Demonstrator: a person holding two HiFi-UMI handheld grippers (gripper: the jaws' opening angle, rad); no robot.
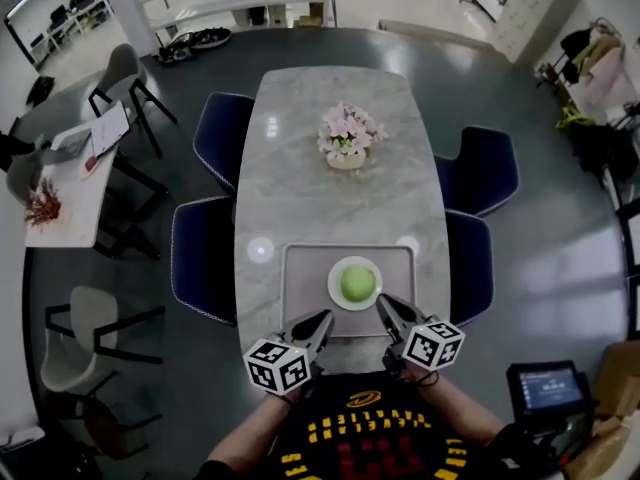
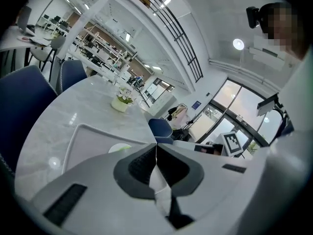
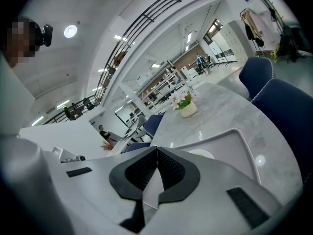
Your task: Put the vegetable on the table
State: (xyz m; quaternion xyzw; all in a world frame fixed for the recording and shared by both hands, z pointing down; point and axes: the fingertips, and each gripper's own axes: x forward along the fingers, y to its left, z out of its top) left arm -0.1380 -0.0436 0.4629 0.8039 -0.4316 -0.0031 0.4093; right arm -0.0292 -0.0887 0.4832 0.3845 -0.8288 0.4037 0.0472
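Observation:
A round green vegetable (image 1: 357,283) sits on a small white plate (image 1: 336,295), which rests on a grey tray (image 1: 300,278) at the near end of the marble table (image 1: 300,168). My left gripper (image 1: 324,317) hovers over the tray's near left edge, shut with nothing in it. My right gripper (image 1: 381,303) is just right of the plate's near side, shut and empty too. In the left gripper view the jaws (image 2: 156,146) meet tip to tip, with the plate (image 2: 117,148) peeking beyond. The right gripper view shows its jaws (image 3: 156,150) pressed together above the tray (image 3: 239,143).
A pot of pink flowers (image 1: 347,138) stands mid-table. Blue chairs (image 1: 203,258) (image 1: 480,173) line both long sides. A side table with papers (image 1: 75,173) and more chairs stand to the left. A small screen (image 1: 548,386) sits at lower right.

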